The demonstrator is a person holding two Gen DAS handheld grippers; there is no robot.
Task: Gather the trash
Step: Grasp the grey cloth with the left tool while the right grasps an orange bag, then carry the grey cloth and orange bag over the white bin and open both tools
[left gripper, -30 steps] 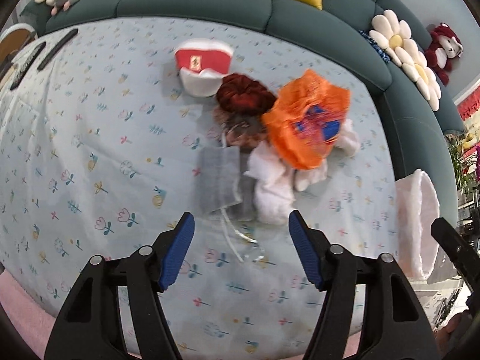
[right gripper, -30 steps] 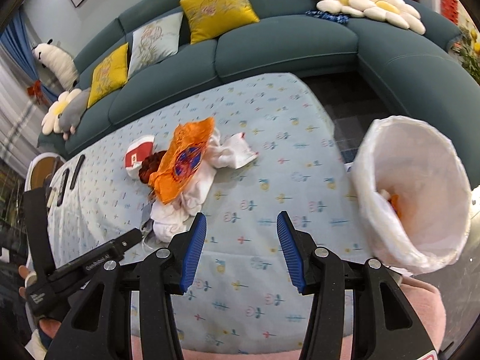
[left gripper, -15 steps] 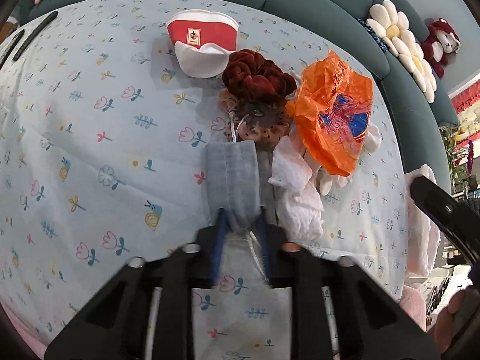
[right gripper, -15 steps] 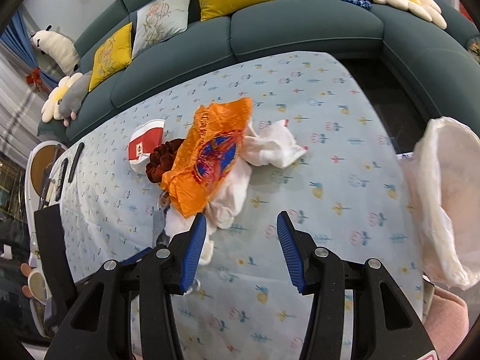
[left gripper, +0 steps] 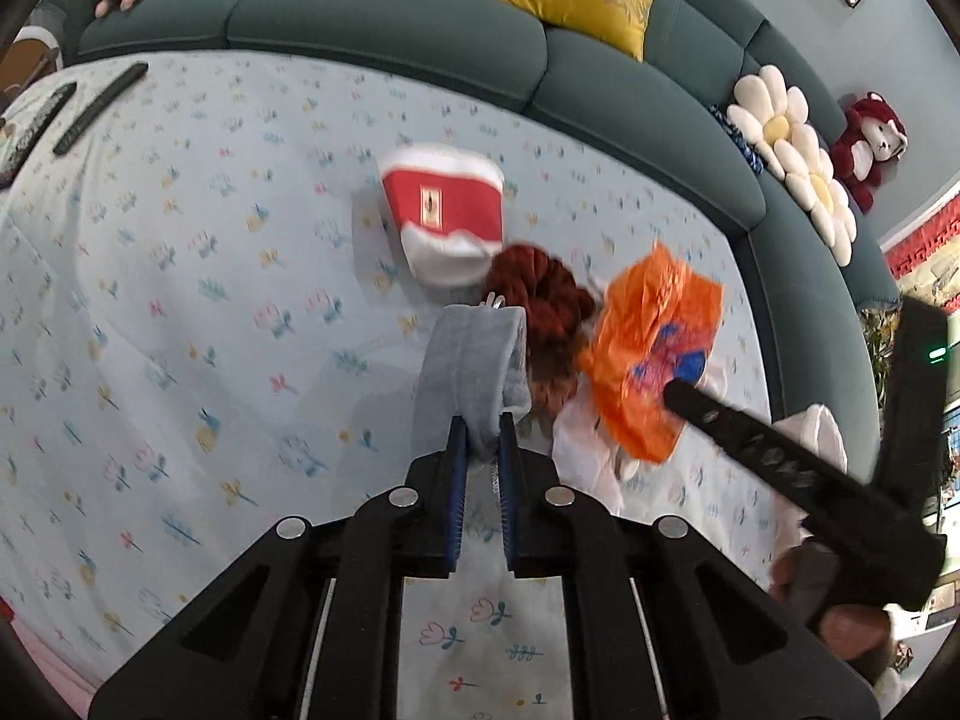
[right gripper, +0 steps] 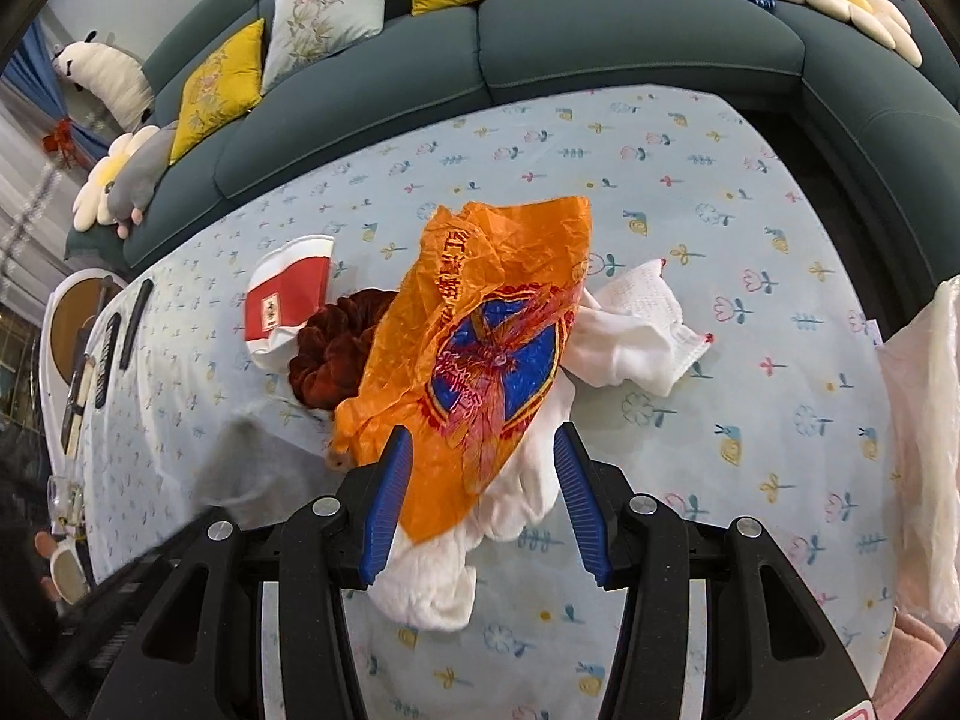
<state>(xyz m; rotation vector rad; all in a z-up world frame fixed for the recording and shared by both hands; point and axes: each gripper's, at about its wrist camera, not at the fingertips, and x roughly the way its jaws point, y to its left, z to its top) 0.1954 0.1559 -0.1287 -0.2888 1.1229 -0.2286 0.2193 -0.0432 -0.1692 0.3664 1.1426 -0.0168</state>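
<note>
your left gripper (left gripper: pixel 479 441) pinches the grey cloth (left gripper: pixel 471 369).
your right gripper (right gripper: pixel 480 474) hangs agape over the orange wrapper (right gripper: pixel 480 330) and white tissue (right gripper: pixel 630 342).

The flowered tablecloth (left gripper: pixel 180 324) lay bare across its whole left side, free for a gripper to pass, with only two dark remotes (left gripper: pixel 99 99) at the far left edge. A crowded pile filled the middle: a red-and-white carton (right gripper: pixel 288 300), a dark red scrunchie (right gripper: pixel 330 354), an orange plastic bag (right gripper: pixel 480 324) and white tissues (right gripper: pixel 636 330). The teal sofa (right gripper: pixel 600 36) walled the far side.
</note>
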